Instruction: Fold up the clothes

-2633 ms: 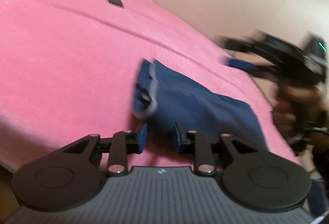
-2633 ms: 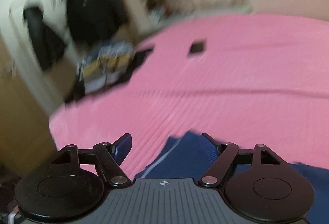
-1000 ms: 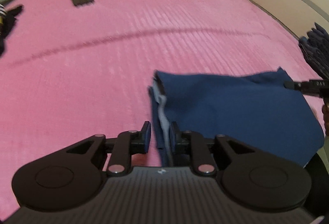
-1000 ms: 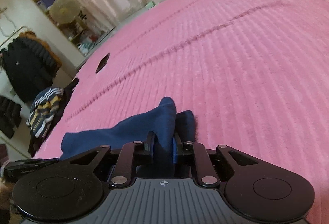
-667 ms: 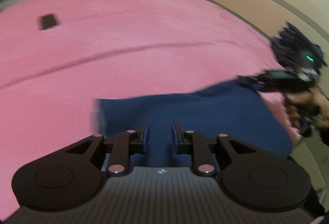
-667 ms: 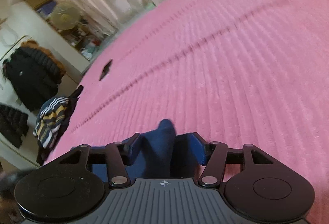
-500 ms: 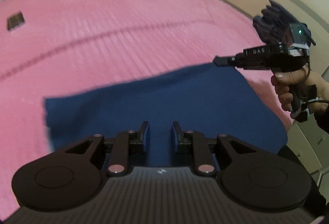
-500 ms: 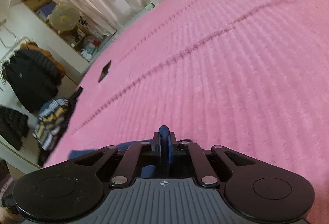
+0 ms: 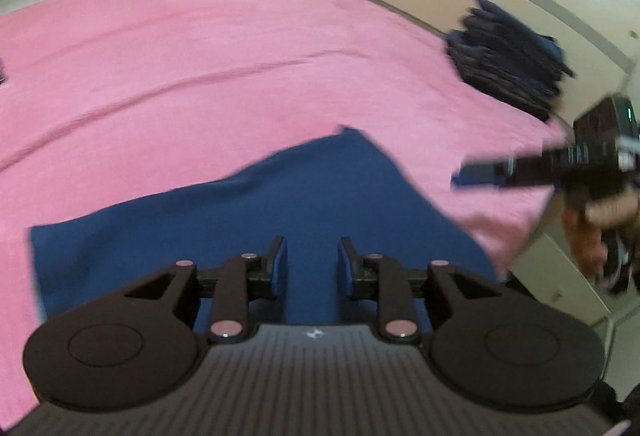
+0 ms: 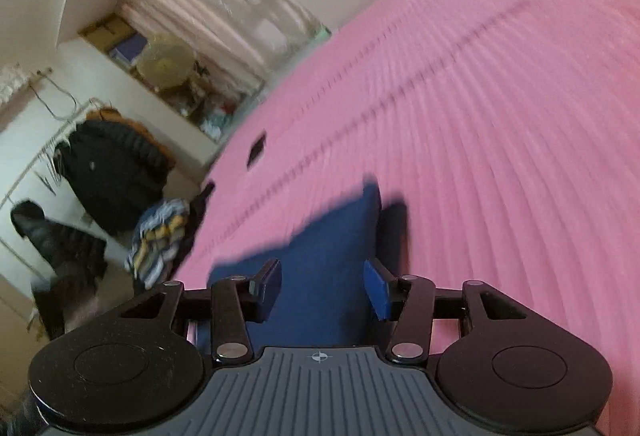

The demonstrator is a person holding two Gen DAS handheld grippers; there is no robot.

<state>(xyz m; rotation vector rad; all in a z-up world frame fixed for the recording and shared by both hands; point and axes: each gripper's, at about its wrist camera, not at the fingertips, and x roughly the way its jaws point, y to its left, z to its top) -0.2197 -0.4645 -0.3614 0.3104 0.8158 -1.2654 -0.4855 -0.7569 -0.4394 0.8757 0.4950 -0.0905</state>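
A navy garment (image 9: 280,203) lies spread flat on the pink bed (image 9: 200,75). My left gripper (image 9: 311,268) hovers over its near part. Its jaws are opening, and the cloth lies below them with nothing pinched. In the right wrist view, the garment's corner (image 10: 340,228) lies on the bed beyond my right gripper (image 10: 322,288). The right jaws are opening wide, and their blue pads stand clear of the cloth. In the left wrist view a hand holds the right gripper (image 9: 476,171) off to the right of the garment, above the bed's edge.
A stack of folded dark clothes (image 9: 508,71) sits at the bed's far right. A small dark flat object (image 10: 256,151) lies on the bed. A striped clothes pile (image 10: 160,240) and dark coats on a rack (image 10: 112,171) stand beside the bed.
The left gripper let go of the garment's edge and swung right over the cloth, which now lies spread wider. The right gripper, shut on a corner, opened and drew back from it.
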